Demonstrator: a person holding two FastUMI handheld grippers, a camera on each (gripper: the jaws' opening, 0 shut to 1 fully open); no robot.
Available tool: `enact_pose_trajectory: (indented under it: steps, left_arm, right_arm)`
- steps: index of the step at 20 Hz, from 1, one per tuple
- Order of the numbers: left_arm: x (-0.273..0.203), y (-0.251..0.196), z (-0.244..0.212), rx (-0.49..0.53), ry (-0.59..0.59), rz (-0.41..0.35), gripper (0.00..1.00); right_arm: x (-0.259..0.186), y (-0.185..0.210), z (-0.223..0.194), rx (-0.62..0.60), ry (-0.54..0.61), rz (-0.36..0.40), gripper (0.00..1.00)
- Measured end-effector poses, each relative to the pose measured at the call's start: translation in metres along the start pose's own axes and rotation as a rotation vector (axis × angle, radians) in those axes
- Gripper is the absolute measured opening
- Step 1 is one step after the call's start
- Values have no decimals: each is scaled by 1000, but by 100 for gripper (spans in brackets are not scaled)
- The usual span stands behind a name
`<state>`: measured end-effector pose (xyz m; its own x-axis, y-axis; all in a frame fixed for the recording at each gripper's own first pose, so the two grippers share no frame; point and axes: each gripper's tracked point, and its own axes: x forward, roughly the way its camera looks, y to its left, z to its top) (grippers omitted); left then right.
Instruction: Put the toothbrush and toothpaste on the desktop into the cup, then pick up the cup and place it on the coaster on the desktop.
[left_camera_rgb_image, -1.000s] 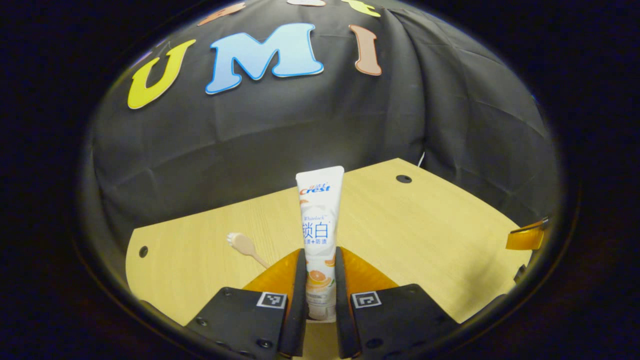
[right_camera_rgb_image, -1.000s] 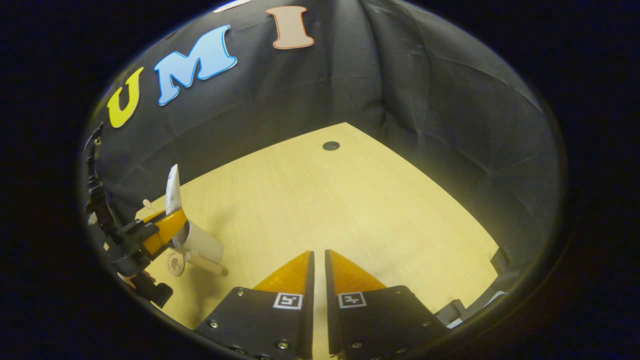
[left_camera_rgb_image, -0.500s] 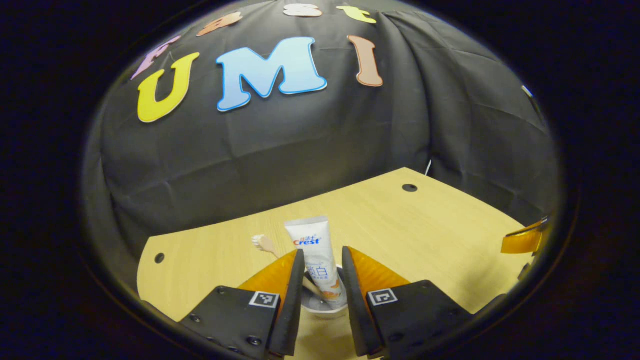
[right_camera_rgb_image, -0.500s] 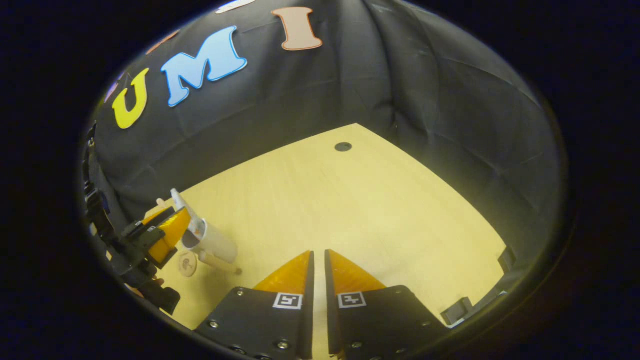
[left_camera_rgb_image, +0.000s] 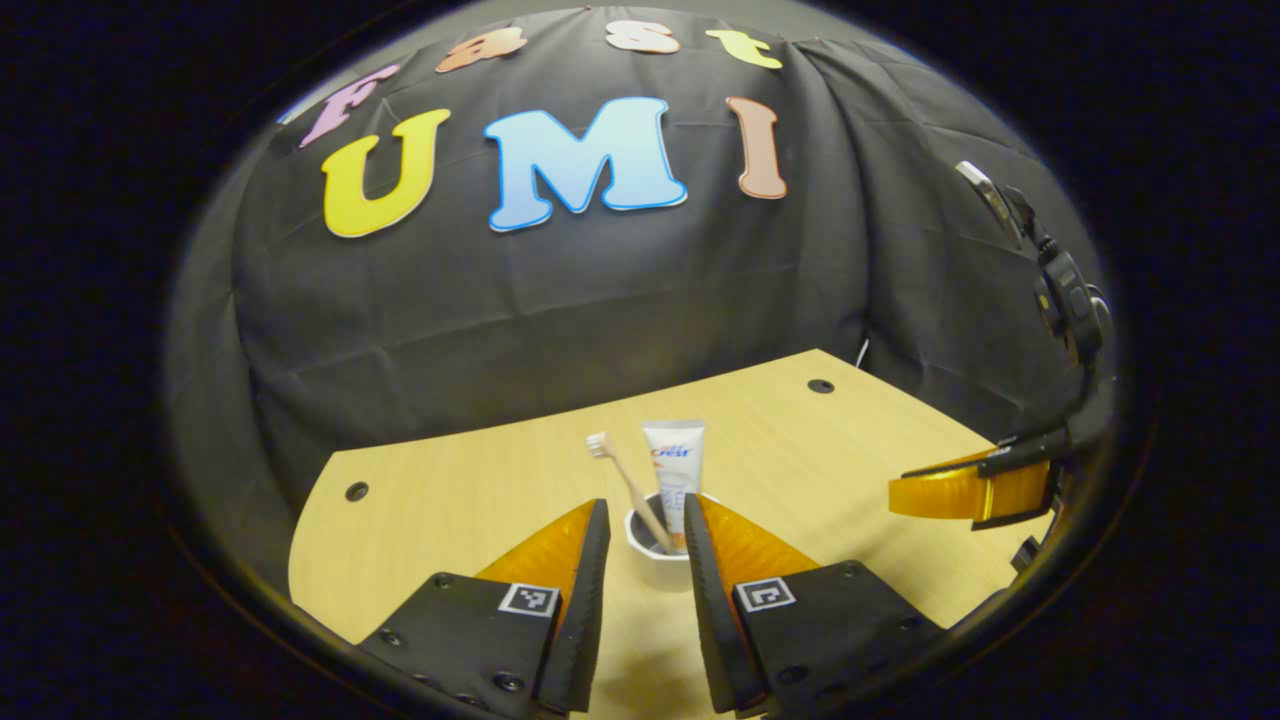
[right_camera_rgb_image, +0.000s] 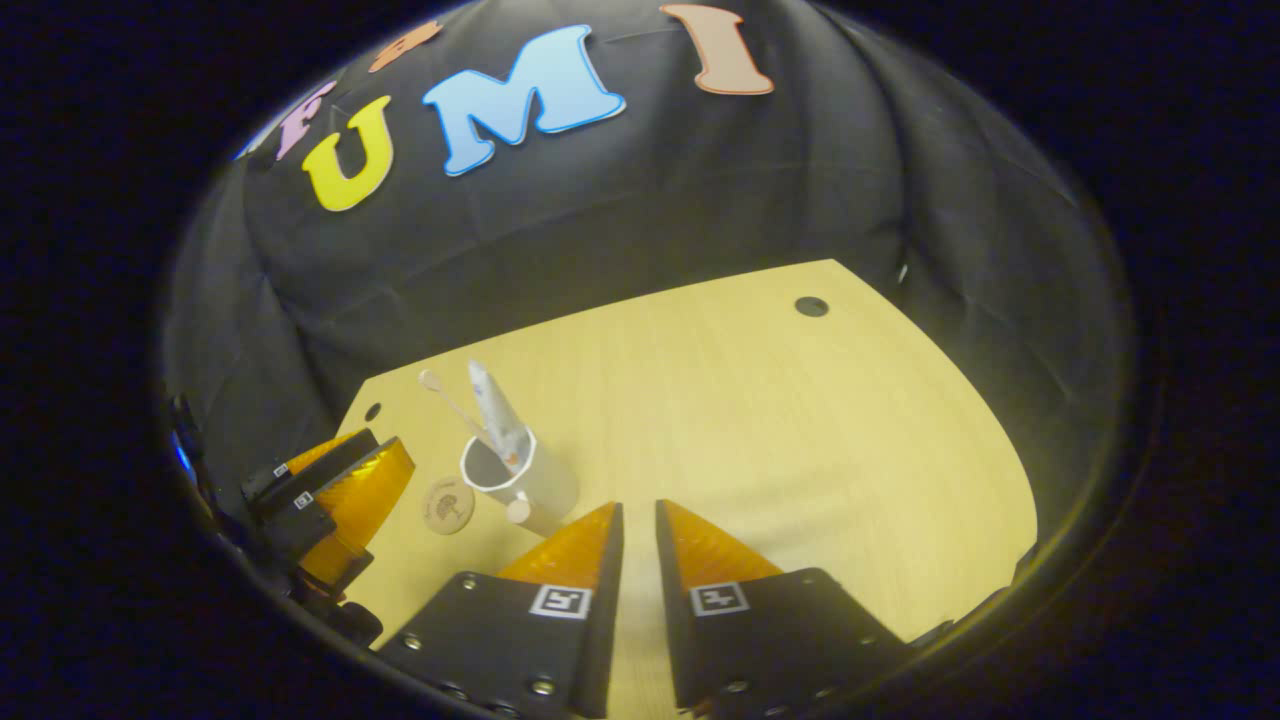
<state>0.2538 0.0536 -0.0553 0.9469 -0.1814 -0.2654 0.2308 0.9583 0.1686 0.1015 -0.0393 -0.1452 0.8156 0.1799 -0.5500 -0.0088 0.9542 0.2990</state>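
Change: toothpaste (left_camera_rgb_image: 673, 468) now stands free in the cup (left_camera_rgb_image: 655, 553) — a second ago the left gripper (left_camera_rgb_image: 640, 540) clamped it.
Left gripper: jaws apart, nothing between the fingers, pulled back from the cup.
Right gripper (right_camera_rgb_image: 635, 545): jaws nearly together, gripping nothing, just beside the cup.
Cup contents: toothpaste upright, toothbrush (left_camera_rgb_image: 630, 485) leaning, bristles up.
Cup position: on the desktop (right_camera_rgb_image: 760, 420) — beside the coaster (right_camera_rgb_image: 448, 505), not on it.
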Motion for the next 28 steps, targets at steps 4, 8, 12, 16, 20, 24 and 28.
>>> enact_pose_trajectory:
  steps: [4, 8, 12, 16, 20, 24, 28]
  left_arm:
    - [-27, 40, -30, -32, 44, 71, 50]
    - [-52, 79, -54, -68, 79, 153, 50]
    - [-74, 108, -73, -95, 107, 219, 50]
    - [-88, 129, -87, -122, 132, 268, 50]
    - [-101, 142, -100, -148, 152, 309, 50]
    - [-101, 152, -105, -164, 164, 331, 50]
    - [-95, 157, -108, -163, 177, 333, 50]
  right_arm:
    - [13, 27, 3, -62, 43, 53, 38]
    - [31, 48, -6, -156, 121, 85, 37]
    - [52, 60, -21, -289, 225, 93, 36]
    - [65, 73, -32, -348, 300, 117, 36]
    - [72, 80, -31, -349, 333, 140, 36]
    - [78, 81, -32, -366, 366, 126, 52]
    - [93, 89, -44, -376, 405, 130, 52]
